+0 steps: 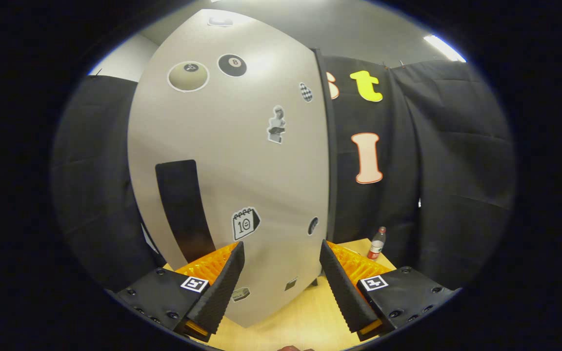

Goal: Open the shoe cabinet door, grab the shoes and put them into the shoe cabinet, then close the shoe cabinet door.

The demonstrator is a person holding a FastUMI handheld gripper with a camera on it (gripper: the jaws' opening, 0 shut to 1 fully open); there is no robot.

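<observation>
Gripper view: tongs (281, 287) spread wide, gripping nothing; ribbed black pads, orange bodies behind. Just ahead, the shoe cabinet door (232, 165): smooth pale-grey panel, closed, dotted with stickers, with a dark slot handle (183, 209) low on it. Its bottom edge meets the light wood counter (305, 317). A small bottle (376, 243) stands beyond the right finger. Cabinet interior hidden.

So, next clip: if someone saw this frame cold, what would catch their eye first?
Probably the tall pale cabinet door standing just ahead of the gripper, dotted with stickers and carrying a long black handle strip near its left side. Next, the gripper's fingers, orange-backed and spread open with nothing between them. A small bottle stands on the wooden table beyond the right finger, against the black cloth.
</observation>
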